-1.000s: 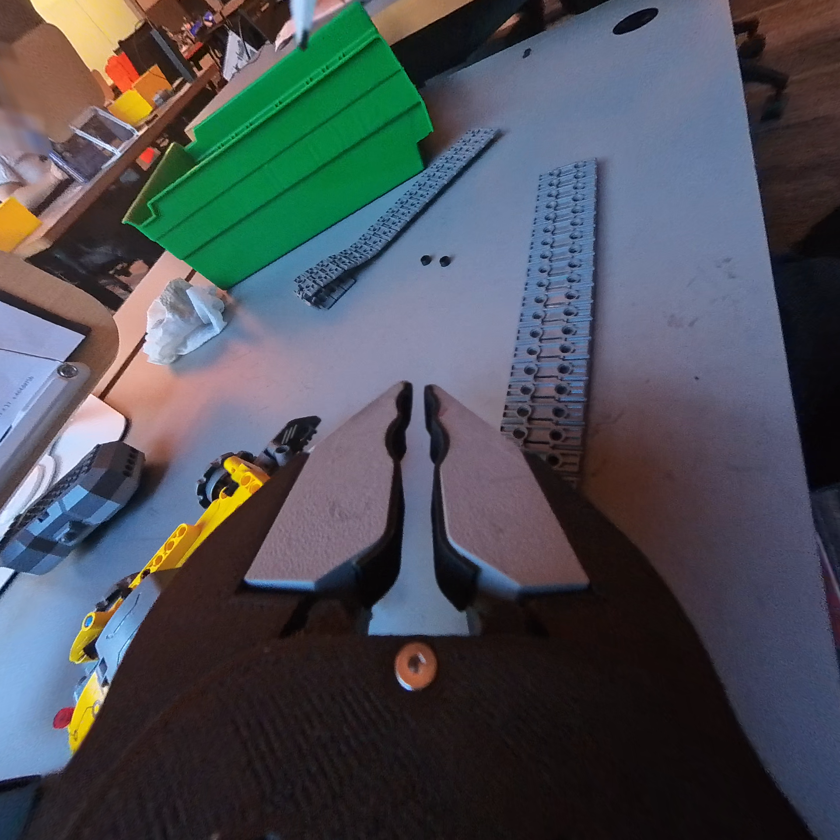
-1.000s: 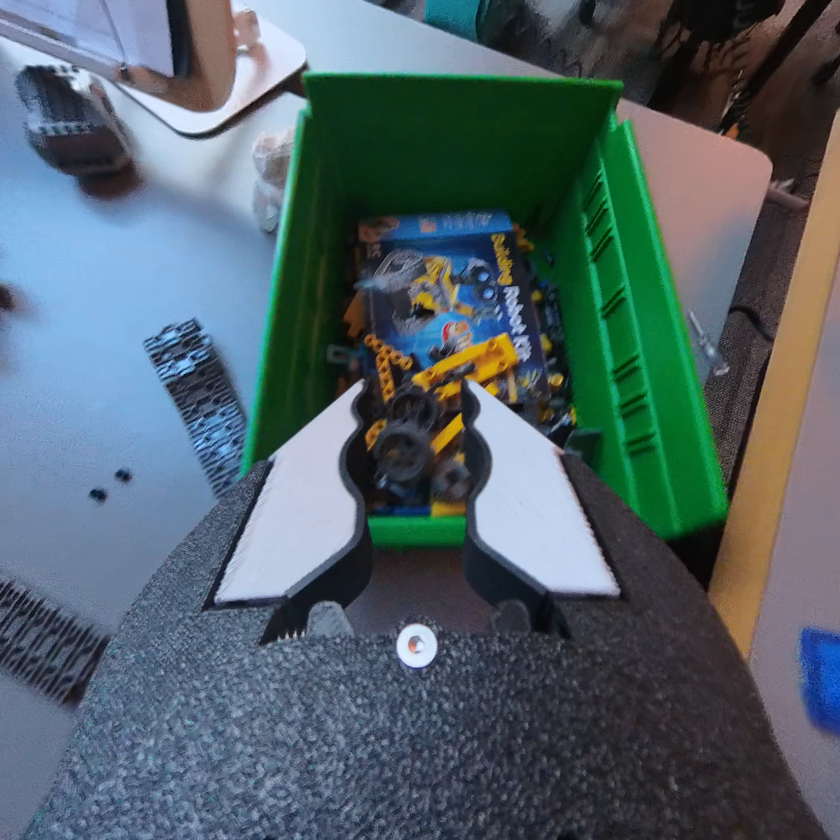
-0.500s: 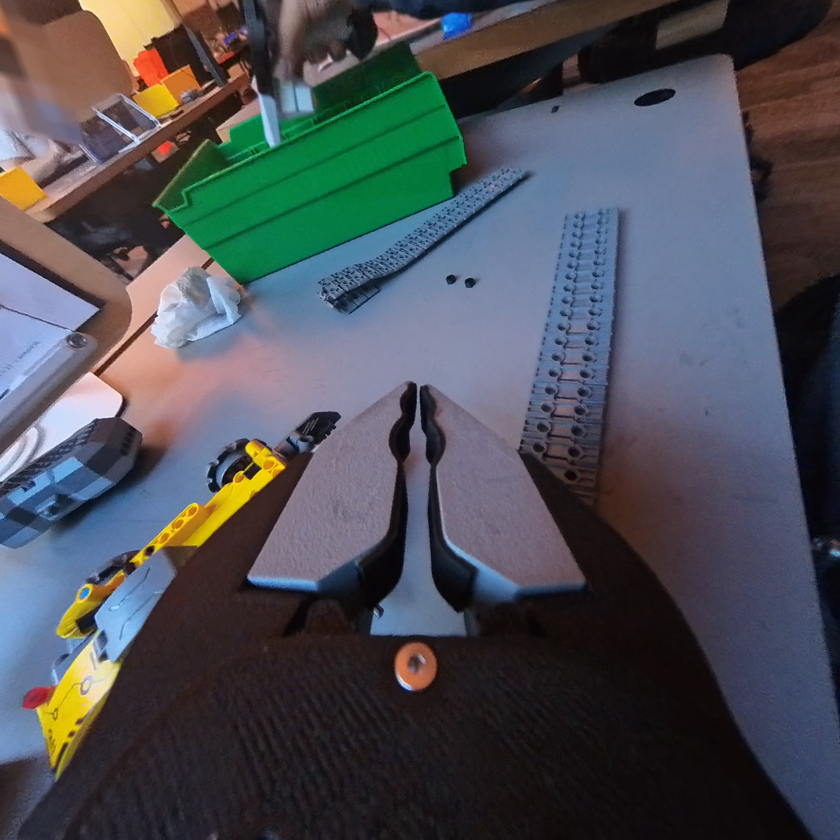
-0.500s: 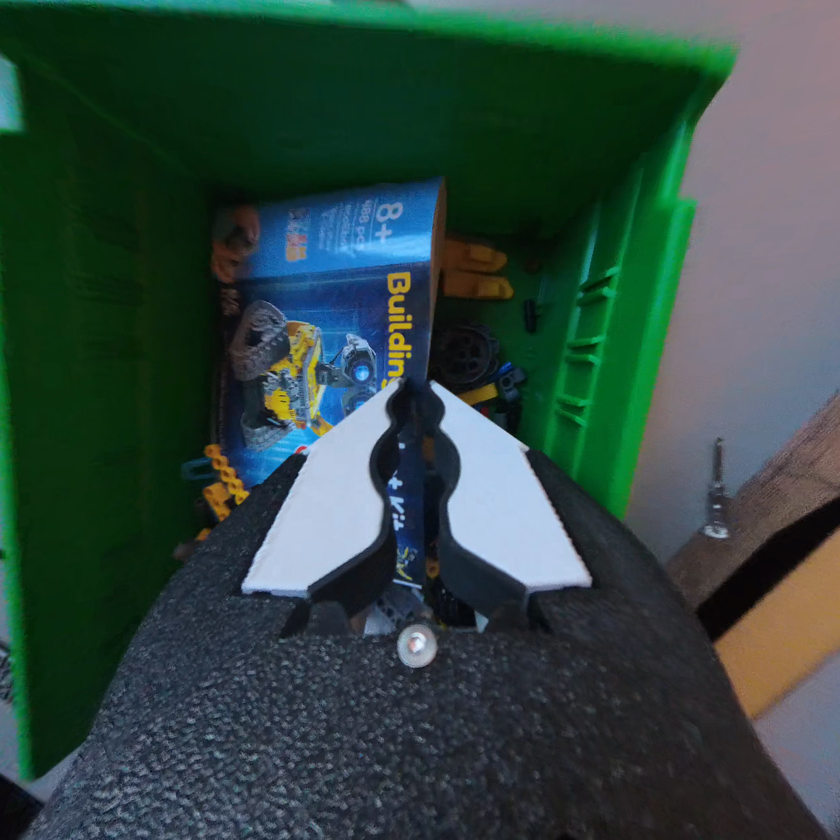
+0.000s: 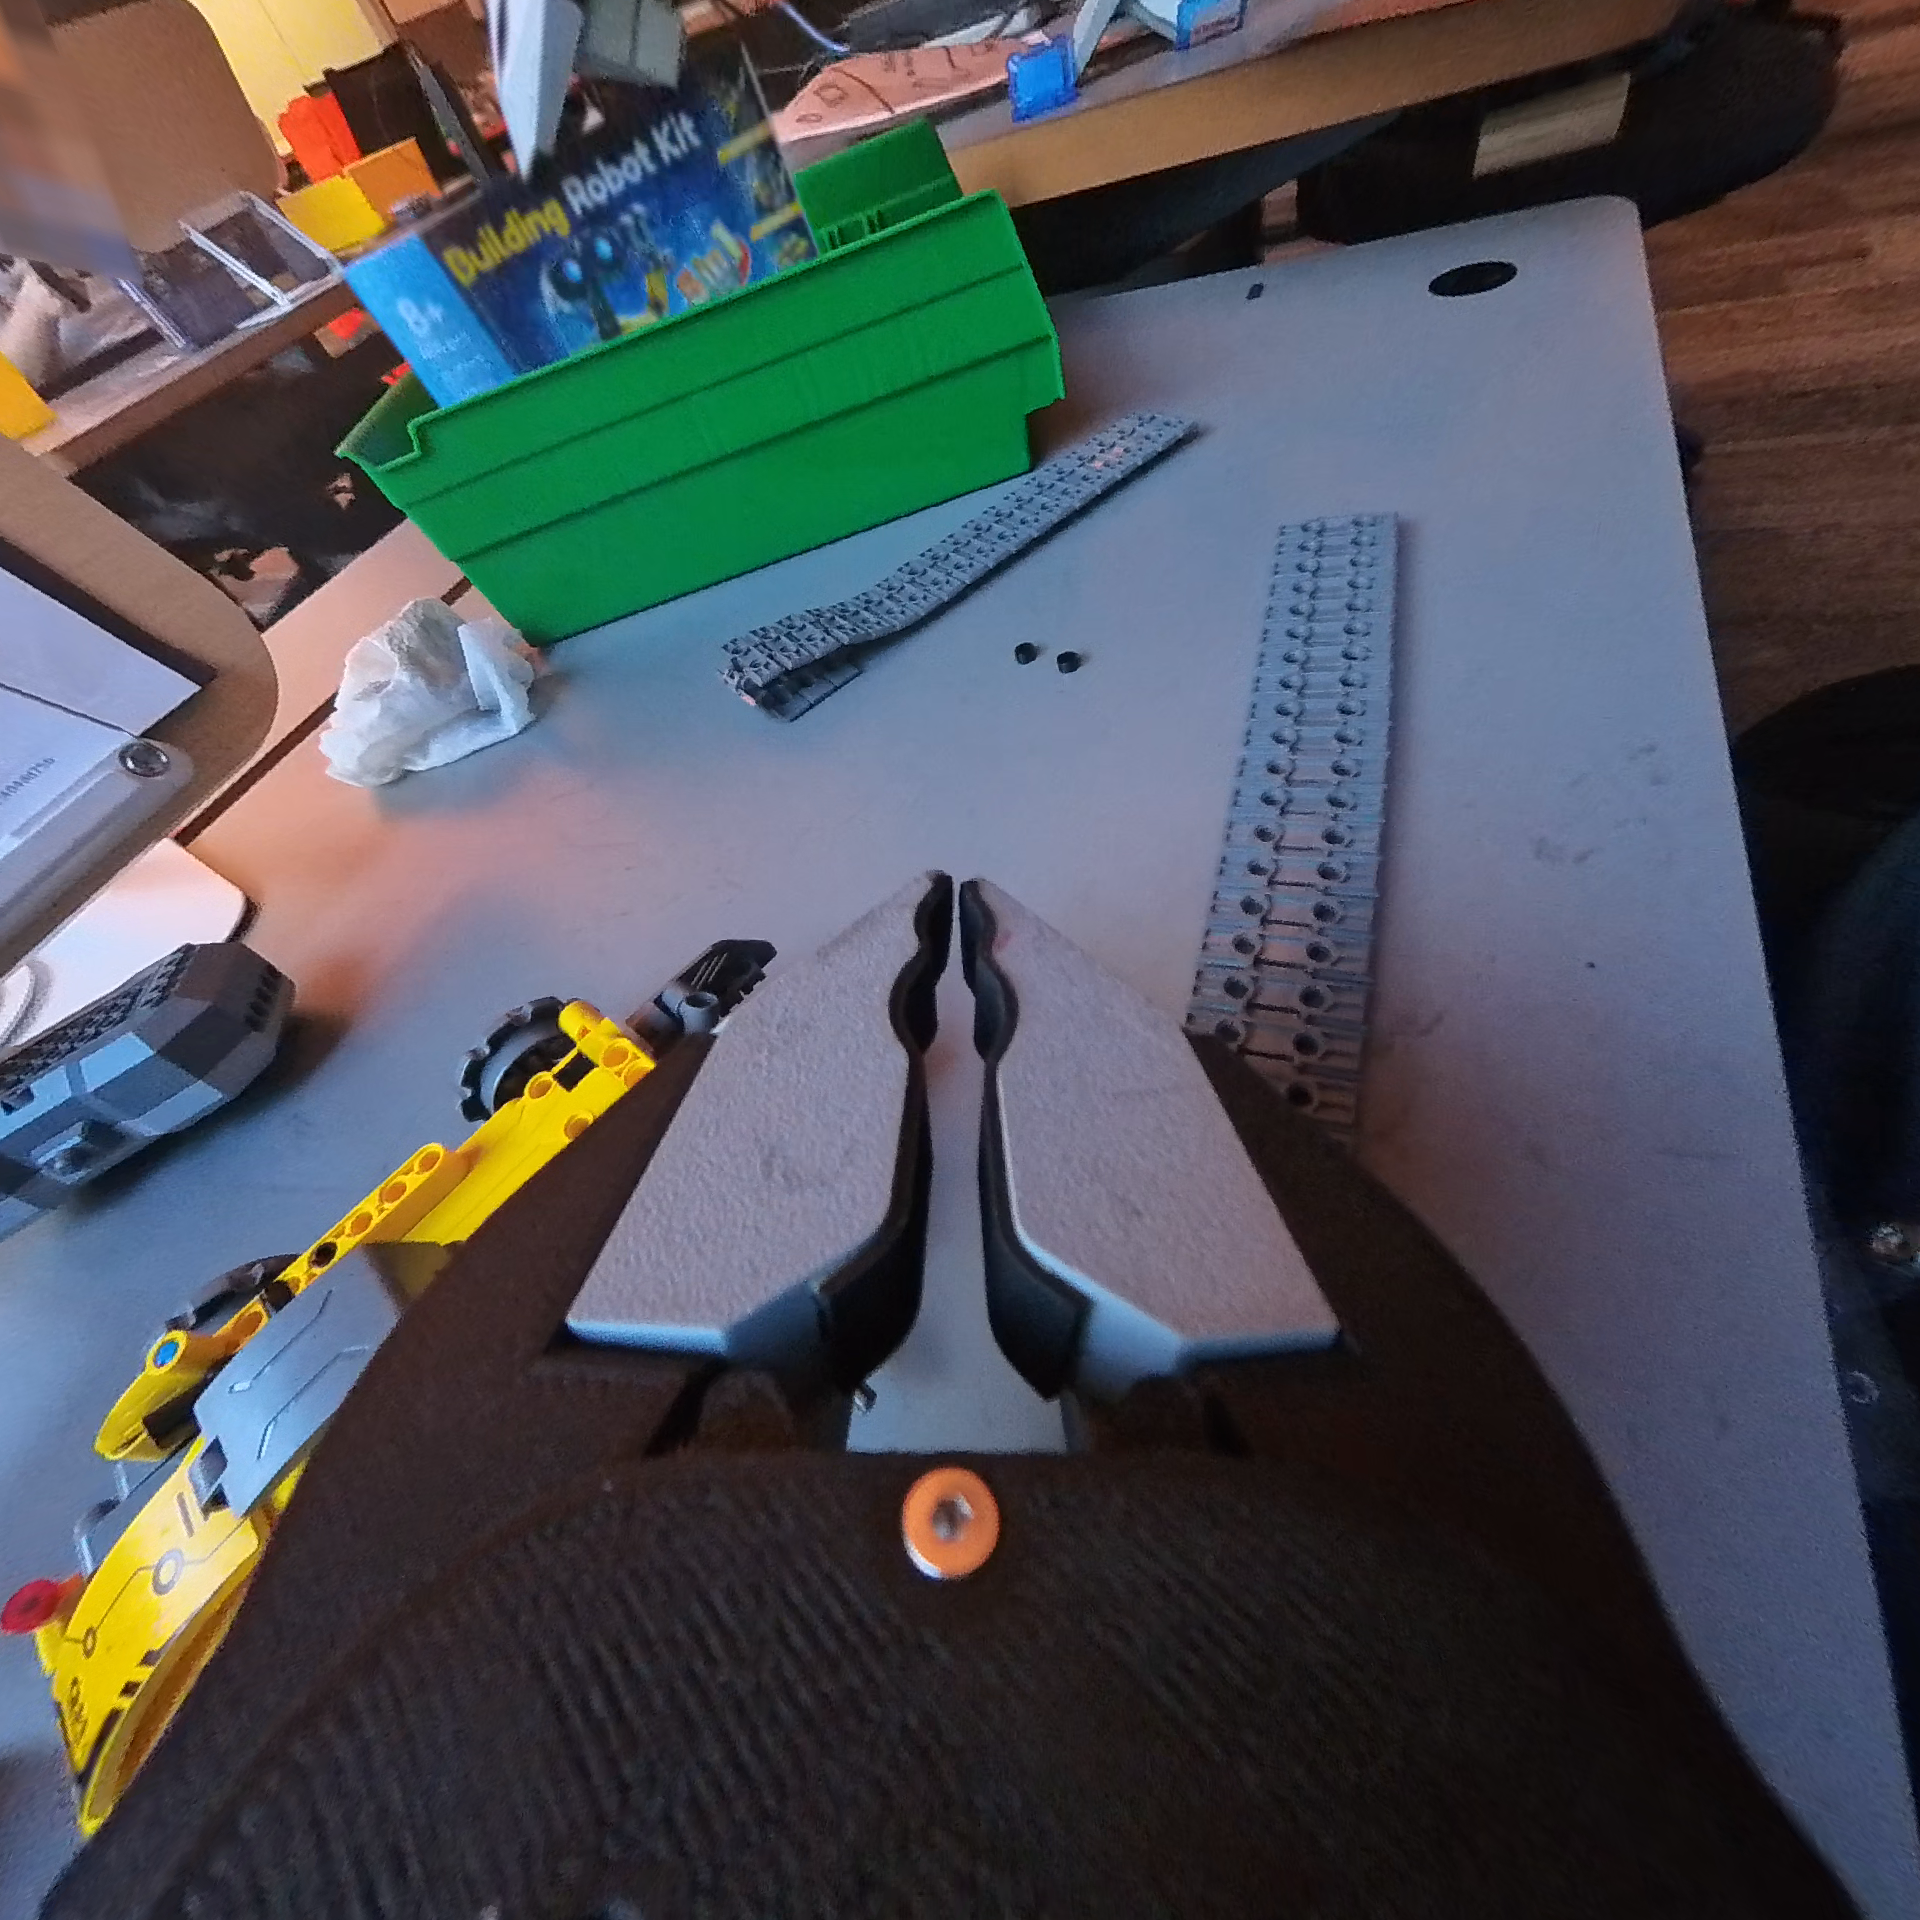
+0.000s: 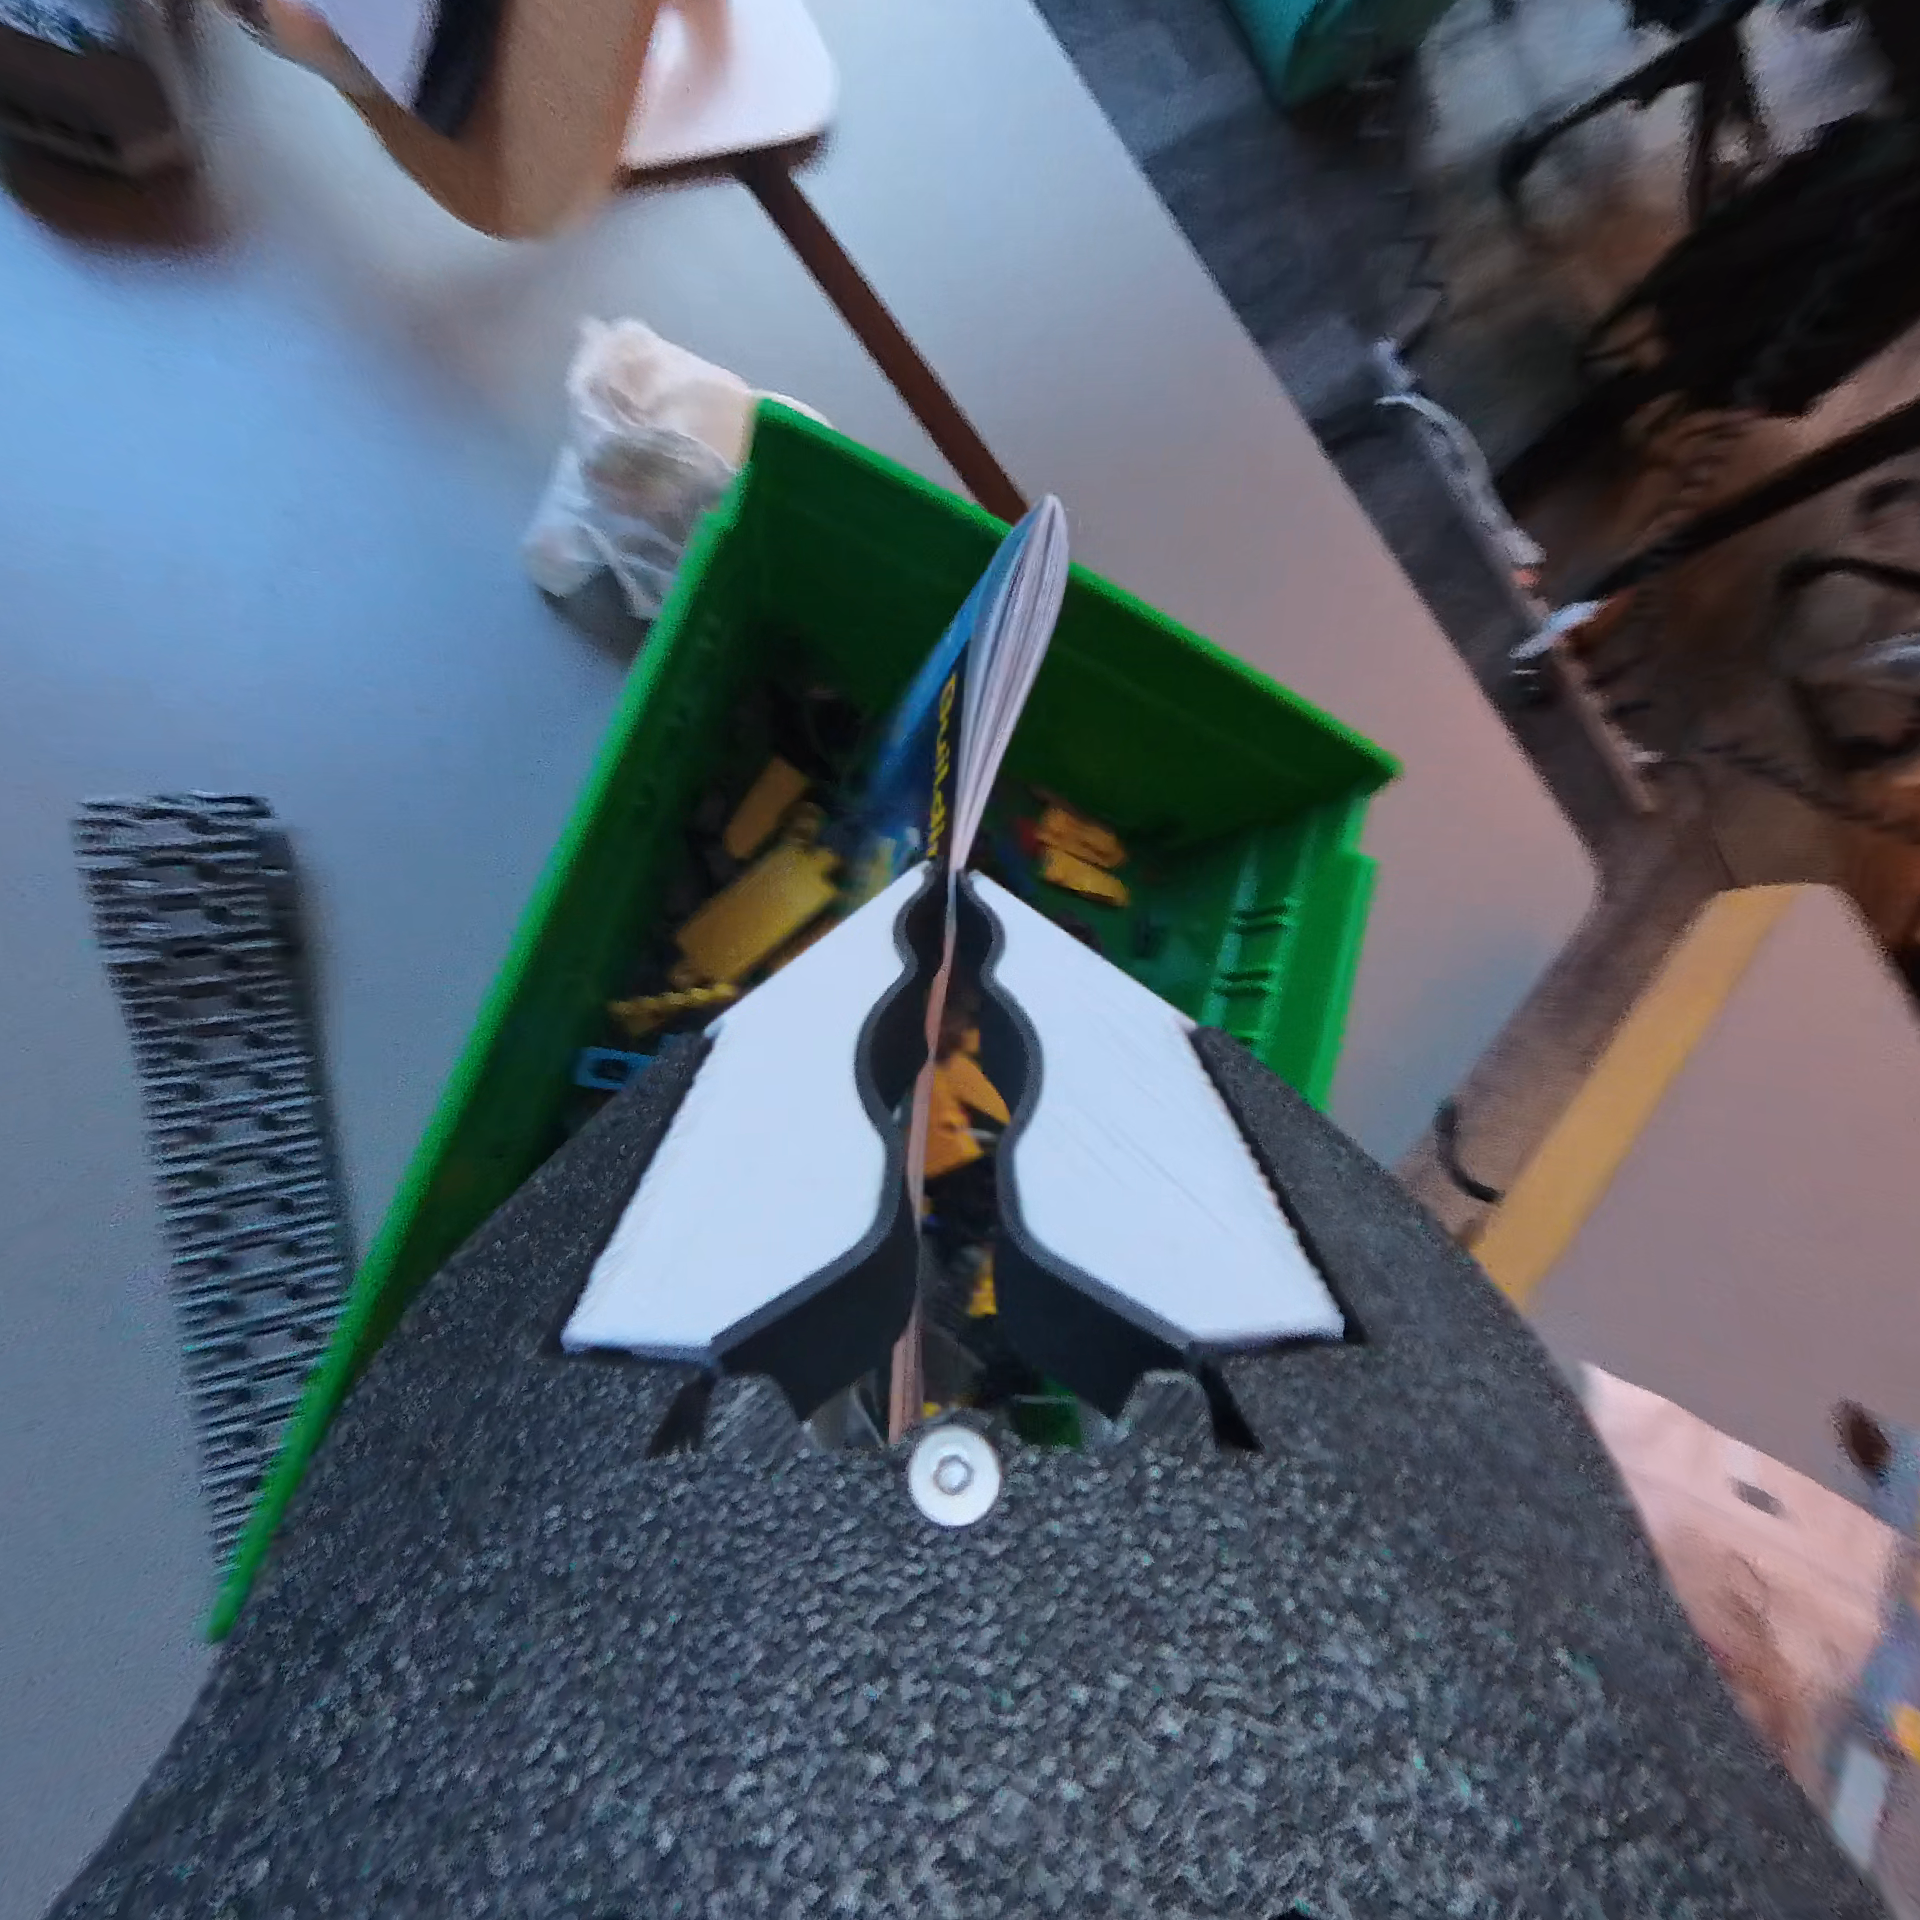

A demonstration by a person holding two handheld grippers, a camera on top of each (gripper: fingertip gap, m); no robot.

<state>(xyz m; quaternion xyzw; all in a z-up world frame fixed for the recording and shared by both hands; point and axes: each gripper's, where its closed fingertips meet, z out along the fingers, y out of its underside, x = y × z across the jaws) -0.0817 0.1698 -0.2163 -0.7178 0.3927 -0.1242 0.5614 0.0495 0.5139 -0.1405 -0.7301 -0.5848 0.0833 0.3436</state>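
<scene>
The right gripper (image 6: 951, 883) is clenched on a thin blue-covered booklet (image 6: 1013, 644), which runs edge-on between the jaws and fans slightly open at its far end above a green bin (image 6: 1195, 707). In the left wrist view the booklet stands upright and tilted over the bin, its lower part hidden behind the bin's near wall, so whether it touches anything inside cannot be told. Loose yellow and dark building pieces (image 6: 758, 904) lie on the bin's floor beneath it. The left gripper (image 5: 954, 894) hovers low over the grey table (image 5: 1558, 675) with its jaws drawn almost together and nothing between them. It is nearest a long light-grey track strip (image 5: 1309, 790) lying flat just to its right and a yellow brick-built vehicle (image 5: 416, 1195) close on its left – touching neither, as far as can be seen. Farther off, a darker track strip (image 5: 966, 540) lies just beside the bin, partly doubled over at its near end, with two small black pegs (image 5: 1044, 657) between the two strips. A crumpled tissue (image 5: 426, 691) sits near the bin's corner, and a grey blocky part (image 5: 135, 1049) rests at the left edge
</scene>
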